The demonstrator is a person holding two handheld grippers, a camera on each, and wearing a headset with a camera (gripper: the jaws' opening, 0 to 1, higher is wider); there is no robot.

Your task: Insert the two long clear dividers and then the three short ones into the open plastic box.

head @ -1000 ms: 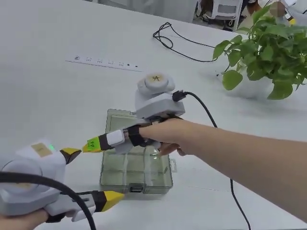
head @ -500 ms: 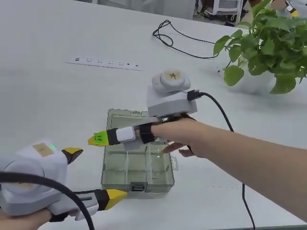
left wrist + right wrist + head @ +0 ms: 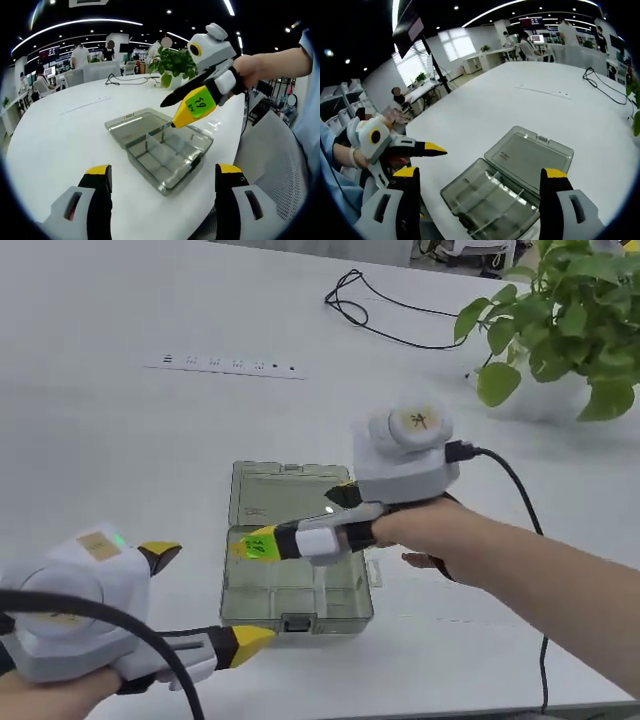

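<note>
While the open plastic box (image 3: 330, 616) sits on the desk (image 3: 120, 440), clear dividers (image 3: 495, 192) standing inside, my right tongs (image 3: 481, 172) hover apart and empty over it, left tongs (image 3: 160, 170) apart near-left. A careless dip could unseat a divider or shove the light box.

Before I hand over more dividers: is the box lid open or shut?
Open: the lid lies folded back flat behind the plastic box, exposing its inside.

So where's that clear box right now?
In the head view the plastic box sits open on the white table near its front edge, under the right tongs, with the left tongs at its lower left.
</note>
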